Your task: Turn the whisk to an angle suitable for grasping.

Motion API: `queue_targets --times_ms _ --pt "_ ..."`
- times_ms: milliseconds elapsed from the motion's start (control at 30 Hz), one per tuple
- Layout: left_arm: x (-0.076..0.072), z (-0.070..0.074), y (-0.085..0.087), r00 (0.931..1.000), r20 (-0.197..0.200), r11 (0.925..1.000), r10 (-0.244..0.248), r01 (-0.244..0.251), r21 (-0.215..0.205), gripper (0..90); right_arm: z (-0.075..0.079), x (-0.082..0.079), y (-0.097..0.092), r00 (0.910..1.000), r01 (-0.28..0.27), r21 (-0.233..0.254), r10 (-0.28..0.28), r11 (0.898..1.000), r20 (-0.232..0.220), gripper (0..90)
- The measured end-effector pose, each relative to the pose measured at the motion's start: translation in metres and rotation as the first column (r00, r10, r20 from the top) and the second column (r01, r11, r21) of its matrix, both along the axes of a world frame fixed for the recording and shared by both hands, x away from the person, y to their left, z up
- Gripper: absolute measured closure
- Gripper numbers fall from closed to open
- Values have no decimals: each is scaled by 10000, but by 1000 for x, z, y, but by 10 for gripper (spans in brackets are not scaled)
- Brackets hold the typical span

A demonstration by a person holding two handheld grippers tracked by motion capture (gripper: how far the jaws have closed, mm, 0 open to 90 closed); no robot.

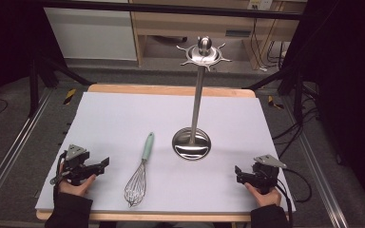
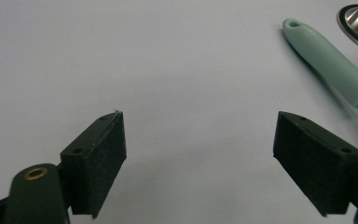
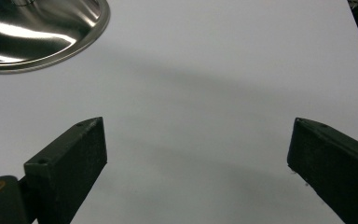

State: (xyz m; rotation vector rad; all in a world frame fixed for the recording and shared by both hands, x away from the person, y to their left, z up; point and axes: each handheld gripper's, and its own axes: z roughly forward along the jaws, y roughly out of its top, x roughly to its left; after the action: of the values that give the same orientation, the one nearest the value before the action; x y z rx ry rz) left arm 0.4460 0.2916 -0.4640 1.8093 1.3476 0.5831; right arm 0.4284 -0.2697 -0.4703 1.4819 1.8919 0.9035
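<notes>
A whisk with a pale green handle (image 1: 147,147) and a wire head (image 1: 136,188) lies on the white mat, handle pointing away from me. Right of it stands a steel utensil stand (image 1: 191,143) with a round base, a tall pole and a ring of hooks on top (image 1: 204,53). My left gripper (image 1: 105,164) rests at the mat's near left, open and holding nothing; its own view has the whisk handle (image 2: 328,63) at upper right. My right gripper (image 1: 237,172) rests at the near right, open with nothing between its jaws, the stand's base (image 3: 42,28) at upper left.
The white mat (image 1: 123,118) covers a wooden table (image 1: 171,89). Black frame legs and cables stand on the floor at both sides. A wooden shelf unit (image 1: 185,23) is behind the table.
</notes>
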Motion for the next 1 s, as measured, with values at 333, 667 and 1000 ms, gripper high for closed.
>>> queue_targets --times_ms 333,667,1000 --pt "-4 8 -11 9996 54 9995 -279 278 176 188 -2 1 1 9993 -89 30 90 10000 -377 68" --pt "-5 18 -23 9969 63 9968 -782 781 142 226 -3 0 3 9989 -165 -58 162 9998 -446 71" --pt "-8 27 -46 9911 194 9905 -1317 1307 434 261 -2 0 4 9988 -86 -149 79 9999 -478 71"
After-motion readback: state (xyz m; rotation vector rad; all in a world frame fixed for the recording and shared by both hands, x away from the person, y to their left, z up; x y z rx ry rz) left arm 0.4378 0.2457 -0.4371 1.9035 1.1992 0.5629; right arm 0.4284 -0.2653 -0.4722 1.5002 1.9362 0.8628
